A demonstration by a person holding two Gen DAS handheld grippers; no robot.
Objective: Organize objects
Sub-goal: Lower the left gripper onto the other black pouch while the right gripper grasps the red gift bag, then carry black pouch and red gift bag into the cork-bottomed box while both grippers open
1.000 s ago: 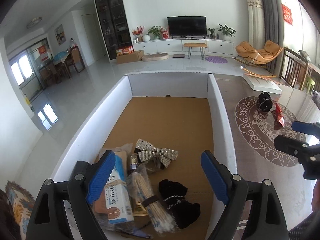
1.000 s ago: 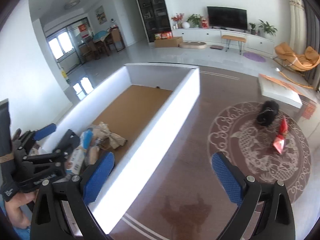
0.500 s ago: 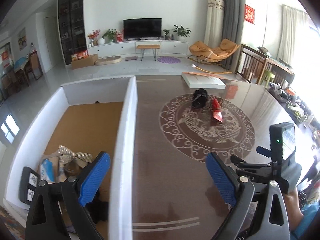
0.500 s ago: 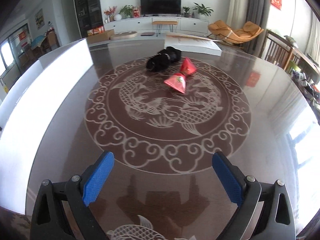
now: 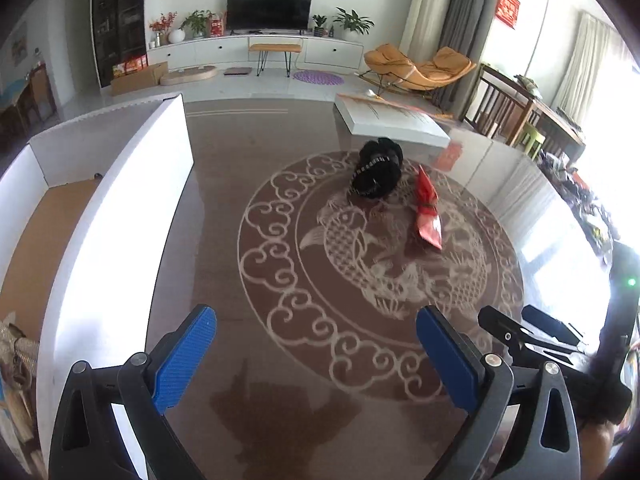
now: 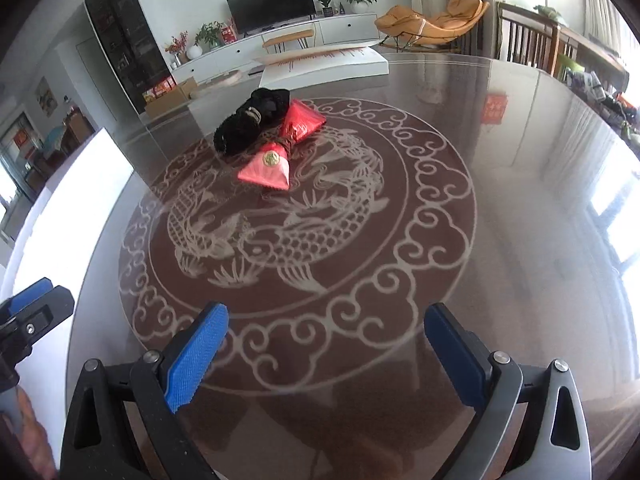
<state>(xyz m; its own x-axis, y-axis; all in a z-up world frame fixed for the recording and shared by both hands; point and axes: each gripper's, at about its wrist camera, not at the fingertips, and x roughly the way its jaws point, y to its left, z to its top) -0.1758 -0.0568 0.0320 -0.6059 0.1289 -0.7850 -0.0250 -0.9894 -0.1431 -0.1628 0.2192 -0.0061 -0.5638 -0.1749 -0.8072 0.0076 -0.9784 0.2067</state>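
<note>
Blue pads on the left gripper (image 5: 316, 344) stood wide apart with nothing between them, above the shiny brown counter (image 5: 224, 272). Farther off lay a fluffy black thing (image 5: 376, 174) touching a red bow-shaped packet (image 5: 427, 210). A white box (image 5: 120, 216) stood at the left.

From the right view, the right gripper (image 6: 326, 346) was wide open and empty too. The red packet (image 6: 280, 148) had a gold sticker, and the black thing (image 6: 250, 118) lay touching it.

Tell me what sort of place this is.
Most likely a home living room: a television on a low white cabinet, an orange lounge chair, and potted plants beyond the glossy patterned table.
</note>
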